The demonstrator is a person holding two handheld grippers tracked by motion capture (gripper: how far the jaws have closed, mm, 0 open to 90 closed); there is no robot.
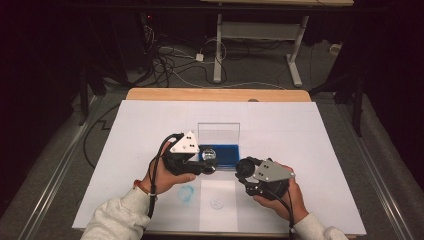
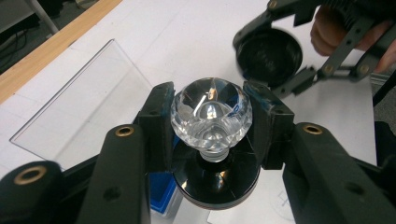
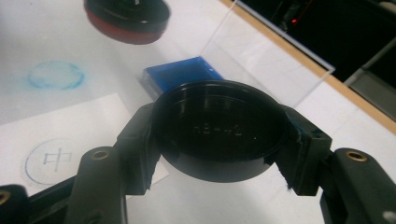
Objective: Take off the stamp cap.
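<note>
Left claw (image 2: 212, 126): clamped on faceted clear crystal knob of round black stamp (image 2: 211, 119), held above blue ink pad (image 1: 226, 152). Right claw (image 3: 219, 135): clamped on round black plastic cap (image 3: 219, 133). Risk: slick facets slipping, stamp dropping, smearing white surface (image 1: 300, 130).

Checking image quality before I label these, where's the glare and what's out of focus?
Left gripper view: bright glints on the crystal knob, near jaws soft. Right gripper view: black cap sharp, printed paper slightly blurred. High view: the room is dark around the lit table.
</note>
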